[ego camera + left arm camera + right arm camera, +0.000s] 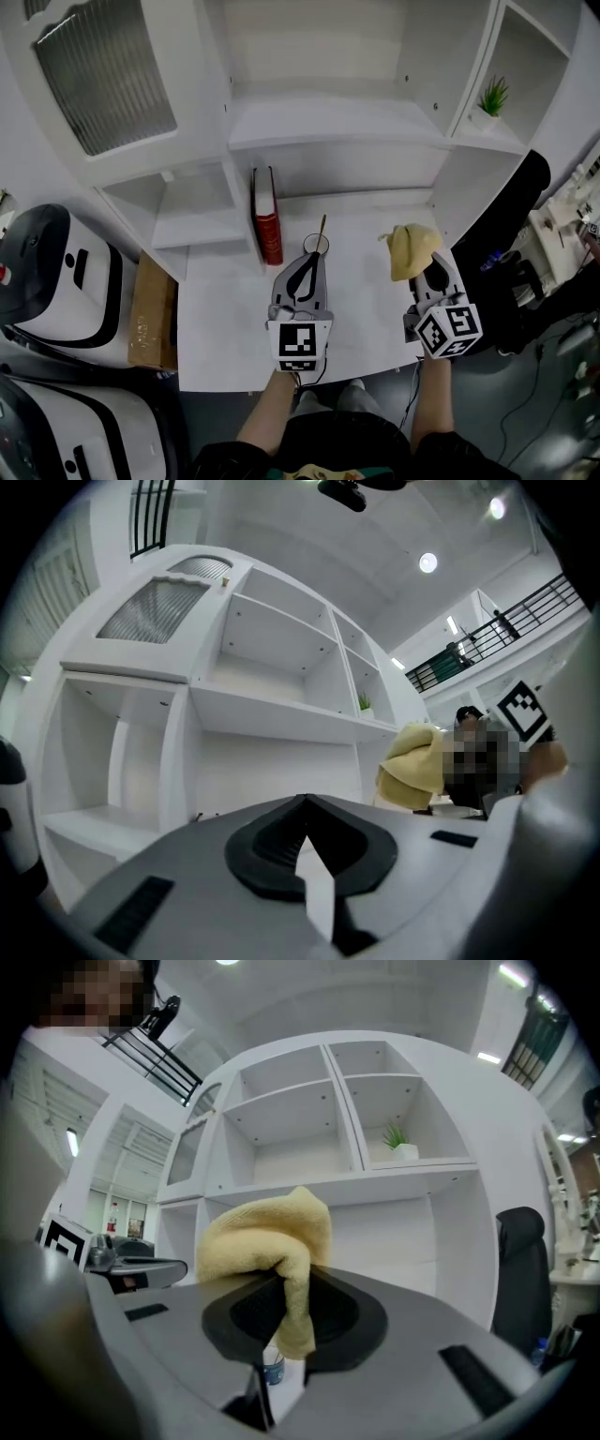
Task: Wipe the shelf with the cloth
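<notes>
Our right claw (pixel 292 1305) is closed on the cloth (pixel 267 1237), a yellow terry wad. A fold of it runs down between the jaws and hangs out just below them, while the bulk bunches over the top and to the left of the jaw tips. In the head view we see the cloth sticking out ahead of that claw, over the right part of the white desk (pixel 366 319). It is in front of the shelf (pixel 328 122), near its right upright. Our left claw (pixel 311 266) has its jaws together with nothing between them. It hovers over the middle of the desk, its tip close by a glass (pixel 317 244) with a thin stick leaning in it, and we cannot tell whether they touch. A red book (pixel 267 225) stands upright just left of the glass, at the foot of a shelf divider. A small plant (pixel 491 97) sits in the upper right compartment, well apart from the cloth.
</notes>
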`<move>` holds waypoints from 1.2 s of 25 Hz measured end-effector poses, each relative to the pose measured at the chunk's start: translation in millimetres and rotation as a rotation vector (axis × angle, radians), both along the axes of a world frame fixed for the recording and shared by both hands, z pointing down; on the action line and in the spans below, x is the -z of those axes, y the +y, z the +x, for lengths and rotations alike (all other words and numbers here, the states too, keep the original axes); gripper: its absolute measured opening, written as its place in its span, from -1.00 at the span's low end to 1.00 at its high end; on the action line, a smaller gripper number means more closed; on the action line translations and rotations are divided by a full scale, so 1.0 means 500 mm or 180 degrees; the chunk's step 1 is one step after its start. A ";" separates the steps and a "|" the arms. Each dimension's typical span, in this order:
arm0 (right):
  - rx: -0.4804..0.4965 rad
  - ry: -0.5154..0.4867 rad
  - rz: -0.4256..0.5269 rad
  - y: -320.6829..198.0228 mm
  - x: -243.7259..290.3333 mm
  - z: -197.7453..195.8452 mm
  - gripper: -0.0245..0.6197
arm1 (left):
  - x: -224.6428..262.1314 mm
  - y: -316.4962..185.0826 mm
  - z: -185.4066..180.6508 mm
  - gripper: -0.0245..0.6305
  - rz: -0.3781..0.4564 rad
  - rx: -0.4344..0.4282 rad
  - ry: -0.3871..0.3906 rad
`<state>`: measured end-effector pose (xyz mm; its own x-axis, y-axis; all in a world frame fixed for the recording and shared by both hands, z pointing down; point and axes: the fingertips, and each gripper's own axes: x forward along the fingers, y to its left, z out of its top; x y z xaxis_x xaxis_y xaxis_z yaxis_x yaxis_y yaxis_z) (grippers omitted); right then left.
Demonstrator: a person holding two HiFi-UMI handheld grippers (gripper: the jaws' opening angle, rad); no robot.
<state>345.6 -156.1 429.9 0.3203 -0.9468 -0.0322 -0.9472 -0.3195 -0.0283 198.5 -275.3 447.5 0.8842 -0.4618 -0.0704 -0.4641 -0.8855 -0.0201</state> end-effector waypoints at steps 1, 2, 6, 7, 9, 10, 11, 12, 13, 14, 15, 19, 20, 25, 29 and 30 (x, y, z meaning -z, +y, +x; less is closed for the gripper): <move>0.0048 0.0046 -0.0015 -0.002 -0.012 -0.018 -0.76 | -0.012 0.000 -0.010 -0.93 -0.0011 0.0100 -0.0011; 0.0098 0.0082 -0.0034 -0.005 -0.025 -0.036 -0.76 | -0.026 0.000 -0.021 -0.93 -0.0025 0.0195 -0.0031; 0.0332 0.0142 -0.0233 -0.023 -0.091 -0.110 -0.76 | -0.087 0.004 -0.055 -0.93 -0.0077 0.0433 -0.0175; 0.0387 0.0133 -0.0286 -0.029 -0.107 -0.126 -0.76 | -0.098 0.006 -0.062 -0.93 -0.0092 0.0457 -0.0196; 0.0451 0.0097 -0.0370 -0.038 -0.135 -0.150 -0.76 | -0.113 0.008 -0.078 -0.93 -0.0104 0.0509 -0.0223; 0.0464 0.0076 -0.0404 -0.041 -0.145 -0.158 -0.76 | -0.118 0.010 -0.085 -0.93 -0.0097 0.0535 -0.0234; 0.0473 0.0057 -0.0433 -0.045 -0.154 -0.165 -0.76 | -0.121 0.012 -0.091 -0.93 -0.0081 0.0554 -0.0247; 0.0481 0.0039 -0.0457 -0.049 -0.161 -0.170 -0.76 | -0.123 0.015 -0.096 -0.93 -0.0060 0.0567 -0.0261; 0.0488 0.0022 -0.0474 -0.052 -0.166 -0.174 -0.76 | -0.124 0.018 -0.100 -0.93 -0.0040 0.0575 -0.0273; 0.0489 0.0007 -0.0483 -0.054 -0.169 -0.177 -0.76 | -0.125 0.021 -0.103 -0.93 -0.0023 0.0579 -0.0285; 0.0483 -0.0006 -0.0485 -0.055 -0.171 -0.179 -0.76 | -0.126 0.023 -0.106 -0.93 -0.0007 0.0584 -0.0294; 0.0475 -0.0033 -0.0481 -0.064 -0.176 -0.188 -0.76 | -0.134 0.019 -0.120 -0.93 0.0021 0.0650 -0.0335; 0.0484 -0.0032 -0.0486 -0.066 -0.179 -0.192 -0.76 | -0.137 0.017 -0.125 -0.93 0.0021 0.0675 -0.0344; 0.0518 -0.0041 -0.0516 -0.078 -0.190 -0.203 -0.76 | -0.150 0.009 -0.139 -0.93 -0.0023 0.0735 -0.0329; 0.0546 -0.0033 -0.0526 -0.088 -0.191 -0.208 -0.76 | -0.156 0.003 -0.144 -0.93 -0.0070 0.0730 -0.0313; 0.0556 -0.0030 -0.0525 -0.091 -0.191 -0.209 -0.76 | -0.155 0.001 -0.145 -0.93 -0.0081 0.0736 -0.0292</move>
<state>240.9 -201.6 525.4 0.1508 -0.9800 0.1298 -0.9884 -0.1519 0.0016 125.8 -274.6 525.0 0.7570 -0.6532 0.0196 -0.6517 -0.7568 -0.0504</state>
